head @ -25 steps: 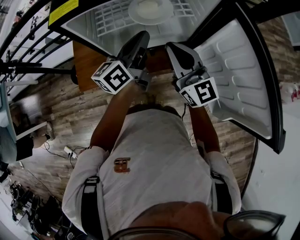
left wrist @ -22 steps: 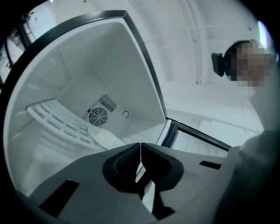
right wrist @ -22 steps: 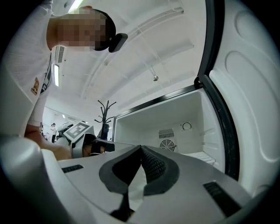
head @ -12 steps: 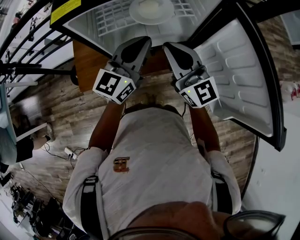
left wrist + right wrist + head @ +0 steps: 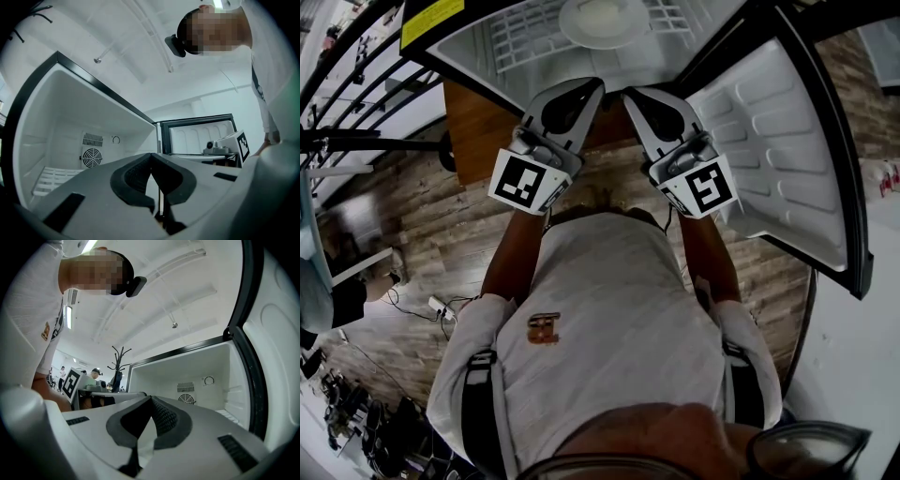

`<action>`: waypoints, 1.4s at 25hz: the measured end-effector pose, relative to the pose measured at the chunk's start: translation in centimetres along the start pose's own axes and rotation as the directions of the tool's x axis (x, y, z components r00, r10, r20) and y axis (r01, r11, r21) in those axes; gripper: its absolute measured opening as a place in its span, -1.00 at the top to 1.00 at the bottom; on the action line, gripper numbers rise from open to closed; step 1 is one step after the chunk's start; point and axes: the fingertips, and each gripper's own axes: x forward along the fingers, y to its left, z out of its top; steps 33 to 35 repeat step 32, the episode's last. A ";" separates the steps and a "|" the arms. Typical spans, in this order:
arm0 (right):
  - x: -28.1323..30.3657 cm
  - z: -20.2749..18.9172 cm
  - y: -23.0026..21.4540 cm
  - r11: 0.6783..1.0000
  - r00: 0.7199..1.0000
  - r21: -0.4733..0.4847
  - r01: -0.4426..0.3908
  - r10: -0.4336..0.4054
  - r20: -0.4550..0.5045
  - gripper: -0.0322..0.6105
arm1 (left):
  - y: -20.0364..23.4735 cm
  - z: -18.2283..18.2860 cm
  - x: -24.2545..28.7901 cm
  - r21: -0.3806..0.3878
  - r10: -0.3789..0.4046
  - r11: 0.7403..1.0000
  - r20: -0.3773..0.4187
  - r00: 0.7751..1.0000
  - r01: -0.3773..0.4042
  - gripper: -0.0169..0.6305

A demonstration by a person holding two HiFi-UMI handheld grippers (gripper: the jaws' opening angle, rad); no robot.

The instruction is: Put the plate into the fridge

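Observation:
A white plate lies on the wire shelf inside the open fridge, at the top of the head view. Both grippers hover side by side just outside the fridge opening, below the plate and apart from it. My left gripper is shut, its pads meeting tip to tip with nothing between them. My right gripper is likewise shut and empty. Both gripper views look into the white fridge interior with its round fan grille. The plate is hidden in both gripper views.
The fridge door stands swung open at the right, its moulded white lining facing in. A brown wooden cabinet side sits left of the fridge. The floor is wood plank with a cable and plug. A coat rack stands in the room behind.
The left gripper has rolled from side-on to flat, so its marker cube now faces up and sits lower. Its jaws have closed fully. The right gripper has barely shifted.

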 end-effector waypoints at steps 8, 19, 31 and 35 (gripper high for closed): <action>0.3 0.0 0.2 1.000 1.000 -0.013 0.005 -0.005 -0.003 0.80 | -0.1 0.1 -0.3 0.006 -0.005 1.000 0.017 1.000 0.005 0.89; -0.3 -0.1 0.1 0.999 0.999 -0.022 0.034 -0.034 -0.014 0.80 | -0.5 -0.1 -0.1 -0.012 -0.026 1.000 0.025 0.999 0.027 0.89; -0.8 0.1 0.0 0.998 0.998 -0.029 0.057 -0.058 -0.018 0.80 | -0.9 0.0 0.1 -0.020 -0.049 0.999 0.029 0.998 0.050 0.89; -0.8 0.1 0.0 0.998 0.998 -0.029 0.058 -0.058 -0.018 0.80 | -0.9 0.0 0.1 -0.022 -0.049 0.999 0.029 0.998 0.050 0.89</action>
